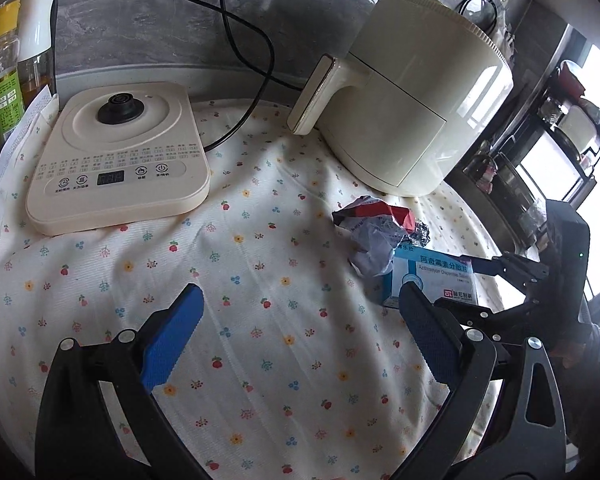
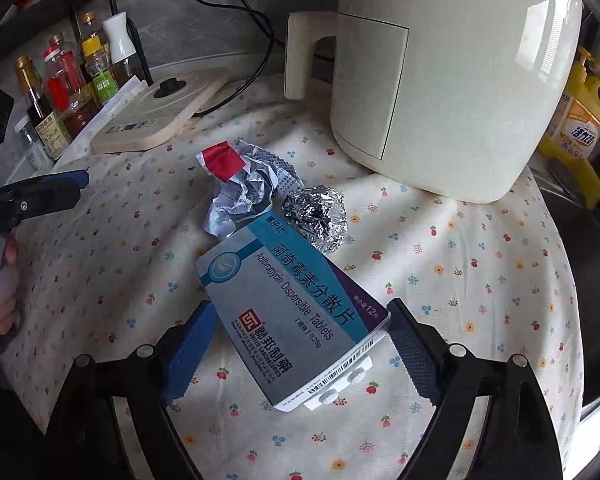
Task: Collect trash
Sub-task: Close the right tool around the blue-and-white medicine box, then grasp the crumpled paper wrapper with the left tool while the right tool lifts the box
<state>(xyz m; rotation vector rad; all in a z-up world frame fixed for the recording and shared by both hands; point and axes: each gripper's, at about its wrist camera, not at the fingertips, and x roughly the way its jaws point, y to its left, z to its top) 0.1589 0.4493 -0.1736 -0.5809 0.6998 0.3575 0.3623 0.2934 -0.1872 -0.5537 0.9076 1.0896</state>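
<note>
Leftmost, the left gripper (image 1: 300, 336) hovers spread over the floral cloth (image 1: 260, 280). Beside it lie crumpled paper (image 2: 240, 196), then a foil ball (image 2: 316, 216). The right gripper (image 2: 300, 344) straddles, fingers apart, a medicine box (image 2: 284, 312) reading "Azithromycin Dispersible Tablets", "United Laboratories", "0.25g".

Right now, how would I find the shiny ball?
Find the big cream air fryer on the flowery cloth. In front sits the foil ball, beside crumpled paper and a medicine box. Only it is silver and shiny.
</note>
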